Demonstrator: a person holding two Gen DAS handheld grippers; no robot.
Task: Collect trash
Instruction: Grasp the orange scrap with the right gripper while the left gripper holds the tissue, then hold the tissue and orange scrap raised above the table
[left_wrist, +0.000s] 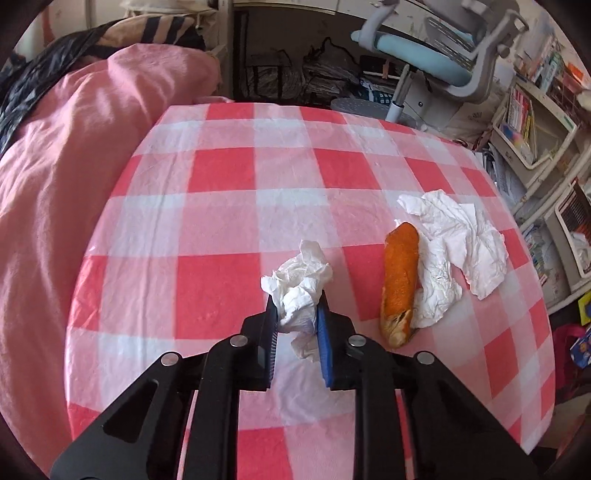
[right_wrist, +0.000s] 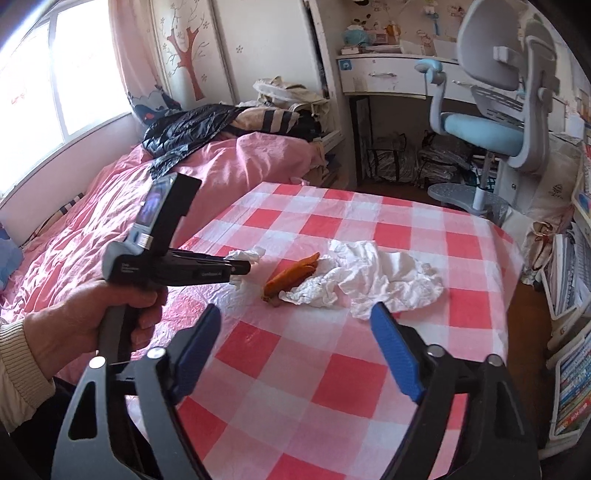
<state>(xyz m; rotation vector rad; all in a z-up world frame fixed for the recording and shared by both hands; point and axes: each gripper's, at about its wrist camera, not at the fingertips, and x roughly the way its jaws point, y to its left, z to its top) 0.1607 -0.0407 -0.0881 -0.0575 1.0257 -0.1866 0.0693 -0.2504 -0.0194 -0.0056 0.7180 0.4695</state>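
Note:
My left gripper (left_wrist: 297, 297) is shut on a crumpled white tissue (left_wrist: 299, 284) and holds it just above the red-and-white checked tablecloth (left_wrist: 218, 177). An orange peel (left_wrist: 400, 280) lies to its right, resting against a larger crumpled white tissue (left_wrist: 454, 243). In the right wrist view the left gripper (right_wrist: 247, 266) shows from the side with its tissue (right_wrist: 243, 254). The peel (right_wrist: 291, 275) and the large tissue (right_wrist: 373, 278) lie beyond my right gripper (right_wrist: 295, 315), which is open, empty and raised over the near part of the table.
A bed with a pink duvet (right_wrist: 110, 221) borders the table's left side. A blue-seated desk chair (right_wrist: 487, 122) and a white desk (right_wrist: 388, 77) stand beyond the far edge. Shelves with books (left_wrist: 524, 122) line the right side.

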